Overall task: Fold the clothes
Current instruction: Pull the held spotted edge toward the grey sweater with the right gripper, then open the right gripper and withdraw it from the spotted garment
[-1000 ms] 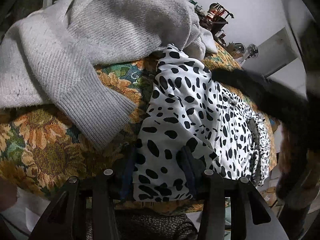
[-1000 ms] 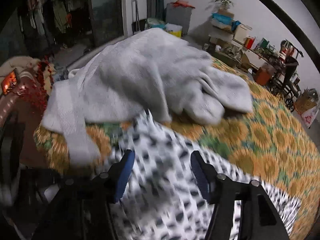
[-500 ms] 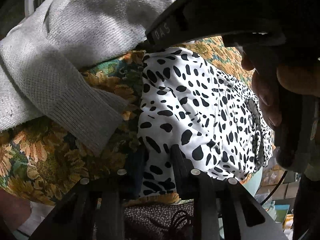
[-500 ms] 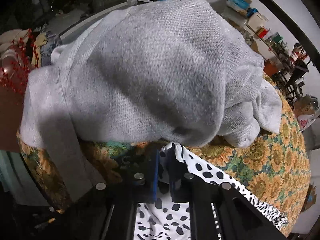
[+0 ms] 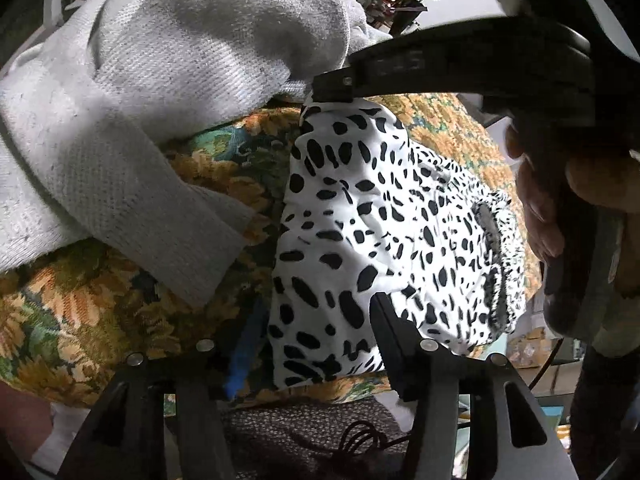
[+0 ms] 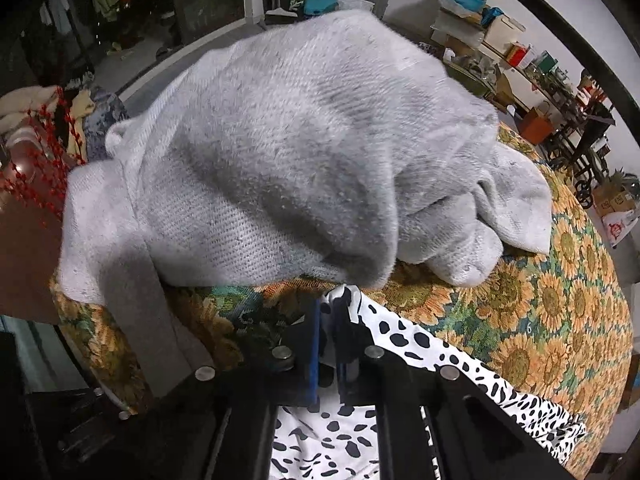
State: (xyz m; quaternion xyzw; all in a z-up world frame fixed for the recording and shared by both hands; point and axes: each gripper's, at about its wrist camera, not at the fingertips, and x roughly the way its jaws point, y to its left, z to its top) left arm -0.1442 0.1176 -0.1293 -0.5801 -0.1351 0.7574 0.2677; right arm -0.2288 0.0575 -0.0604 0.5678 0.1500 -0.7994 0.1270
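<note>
- The right gripper (image 6: 329, 322) pinches the far corner of a spotted garment (image 5: 372, 248) lying on the sunflower-covered desk (image 6: 552, 300).
- The left gripper (image 5: 316, 332), just reopened, straddles its near edge, beside a grey sweater (image 6: 288, 168).

Grey sweater (image 6: 304, 152) heaped just beyond, bare sunflower cloth (image 6: 560, 312) rightward.

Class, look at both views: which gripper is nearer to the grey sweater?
Right. The right gripper, shut on a corner of the spotted garment, sits just below the grey sweater. The left gripper straddles the garment's near edge, farther from it.
</note>
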